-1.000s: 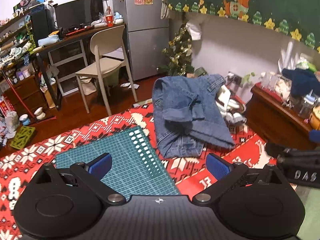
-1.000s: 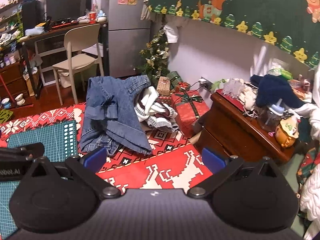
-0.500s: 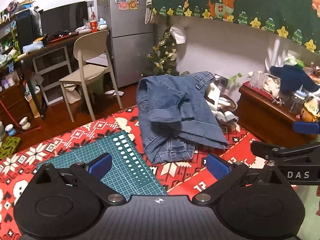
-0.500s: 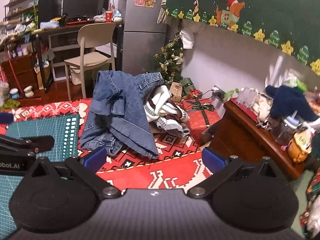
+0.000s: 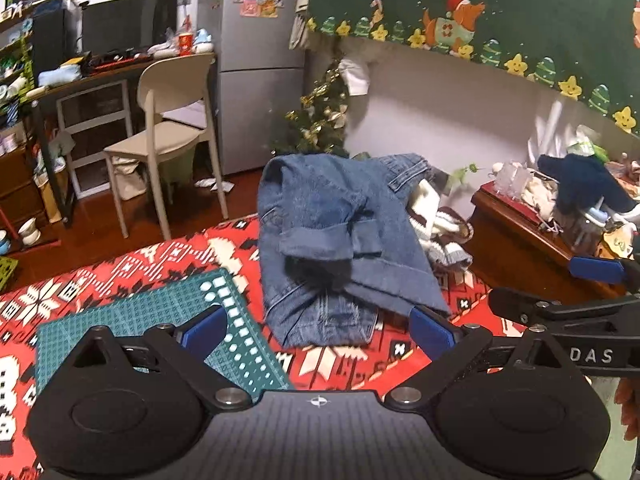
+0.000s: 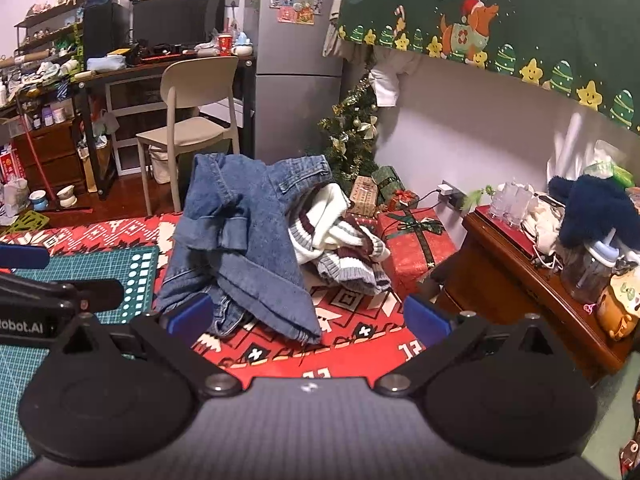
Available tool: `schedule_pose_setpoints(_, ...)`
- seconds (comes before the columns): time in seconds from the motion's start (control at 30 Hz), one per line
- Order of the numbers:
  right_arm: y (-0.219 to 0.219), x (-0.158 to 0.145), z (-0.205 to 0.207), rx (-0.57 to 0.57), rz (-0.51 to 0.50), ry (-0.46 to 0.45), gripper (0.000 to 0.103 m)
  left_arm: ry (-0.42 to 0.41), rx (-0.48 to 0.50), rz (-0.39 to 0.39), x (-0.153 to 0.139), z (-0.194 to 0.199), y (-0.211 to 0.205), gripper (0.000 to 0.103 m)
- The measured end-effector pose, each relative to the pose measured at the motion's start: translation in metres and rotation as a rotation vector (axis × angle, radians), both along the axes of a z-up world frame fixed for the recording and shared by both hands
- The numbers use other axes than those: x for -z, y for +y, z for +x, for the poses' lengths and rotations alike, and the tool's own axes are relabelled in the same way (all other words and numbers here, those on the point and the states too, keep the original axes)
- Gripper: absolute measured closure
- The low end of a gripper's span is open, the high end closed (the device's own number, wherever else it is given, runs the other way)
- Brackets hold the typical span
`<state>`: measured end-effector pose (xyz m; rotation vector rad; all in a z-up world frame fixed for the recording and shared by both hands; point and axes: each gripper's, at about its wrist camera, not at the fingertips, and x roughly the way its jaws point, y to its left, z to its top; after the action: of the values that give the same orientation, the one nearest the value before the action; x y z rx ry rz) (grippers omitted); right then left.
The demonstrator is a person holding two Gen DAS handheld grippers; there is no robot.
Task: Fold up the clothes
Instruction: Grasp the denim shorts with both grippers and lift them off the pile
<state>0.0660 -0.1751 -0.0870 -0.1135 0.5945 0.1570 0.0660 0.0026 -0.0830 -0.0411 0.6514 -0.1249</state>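
**Denim heap on the red cloth, both claws wide and empty**

Where the red patterned cloth (image 5: pixel 132 264) runs toward the wall, a blue denim garment (image 5: pixel 340 240) lies crumpled in a loose heap, one cuffed sleeve or leg folded across its top and a hem spilling toward the near edge. In the right wrist view the same denim (image 6: pixel 244 248) sits with a white knit striped in maroon and grey (image 6: pixel 340 240) bunched against its right side, touching it.

Nearer the cameras, the left gripper (image 5: pixel 318 330) hangs above the cloth with its blue pads far apart and nothing between them; the denim's near edge shows in the gap beyond the tips. The right gripper (image 6: pixel 308 318) is likewise spread wide and holds nothing, its tips framing the near hem of the denim. Neither claw touches the fabric as far as can be seen.

Left of the denim a green cutting mat (image 5: pixel 160 332) lies flat on the cloth, just beside the heap. Beyond the pile stand a small decorated Christmas tree (image 6: pixel 352 136) and a red wrapped gift box (image 6: pixel 416 240) with a dark ribbon. A beige chair (image 5: pixel 168 132) stands on the wooden floor by a cluttered desk, and a dark wooden cabinet (image 6: pixel 532 280) to the right carries bottles and a navy plush item.
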Motion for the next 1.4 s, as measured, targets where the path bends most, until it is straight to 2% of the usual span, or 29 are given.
schedule_pose_setpoints(0.07,-0.003,0.002,0.007,-0.009,0.015,-0.008,0.001,0.003,0.001,0.009,0.001,0.007,-0.001,0.005)
schedule_pose_setpoints(0.2,-0.012,0.006,0.022,-0.028,0.076,-0.011,0.001,-0.025,-0.066,0.071,0.006,0.021,-0.005,0.004)
schedule_pose_setpoints(0.27,-0.014,0.009,0.030,-0.035,0.082,-0.014,0.001,-0.033,-0.070,0.065,0.010,0.029,-0.005,0.004)
schedule_pose_setpoints(0.37,-0.017,0.017,0.043,-0.053,0.099,-0.006,0.003,-0.032,-0.036,0.006,0.015,0.042,-0.002,0.004)
schedule_pose_setpoints(0.5,-0.018,0.030,0.061,-0.066,0.115,0.012,0.023,-0.003,-0.004,-0.095,0.022,0.065,-0.001,0.004)
schedule_pose_setpoints(0.57,-0.018,0.036,0.070,-0.064,0.121,0.024,0.033,0.016,-0.009,-0.098,0.026,0.078,-0.003,0.005)
schedule_pose_setpoints(0.63,-0.019,0.042,0.081,-0.066,0.131,0.037,0.047,0.023,-0.005,-0.086,0.028,0.089,-0.005,0.010)
schedule_pose_setpoints(0.7,-0.018,0.050,0.093,-0.073,0.142,0.056,0.054,0.028,0.004,-0.070,0.030,0.101,-0.008,0.020)
schedule_pose_setpoints(0.8,-0.013,0.059,0.107,-0.098,0.138,0.062,0.056,0.021,-0.005,-0.024,0.033,0.115,-0.014,0.029)
schedule_pose_setpoints(1.0,-0.005,0.077,0.140,-0.156,0.142,0.066,0.058,0.075,-0.013,-0.034,0.041,0.140,-0.018,0.038)
schedule_pose_setpoints(1.03,-0.002,0.080,0.144,-0.167,0.139,0.066,0.067,0.087,-0.022,-0.033,0.041,0.143,-0.017,0.040)
schedule_pose_setpoints(1.07,0.001,0.082,0.149,-0.176,0.140,0.073,0.071,0.098,-0.031,-0.032,0.042,0.145,-0.016,0.046)
schedule_pose_setpoints(1.13,0.006,0.087,0.158,-0.177,0.149,0.086,0.085,0.108,-0.035,-0.029,0.042,0.146,-0.015,0.049)
schedule_pose_setpoints(1.17,0.007,0.088,0.161,-0.180,0.158,0.091,0.089,0.110,-0.034,-0.028,0.042,0.146,-0.014,0.055)
schedule_pose_setpoints(1.2,0.008,0.090,0.164,-0.184,0.169,0.097,0.095,0.112,-0.033,-0.027,0.041,0.146,-0.014,0.070)
schedule_pose_setpoints(1.23,0.011,0.090,0.165,-0.187,0.175,0.099,0.098,0.115,-0.038,-0.024,0.041,0.144,-0.013,0.080)
schedule_pose_setpoints(1.3,0.015,0.088,0.161,-0.199,0.177,0.093,0.099,0.113,-0.059,-0.025,0.039,0.137,-0.007,0.086)
schedule_pose_setpoints(1.4,0.019,0.083,0.149,-0.205,0.204,0.097,0.100,0.111,-0.072,-0.043,0.035,0.120,0.006,0.087)
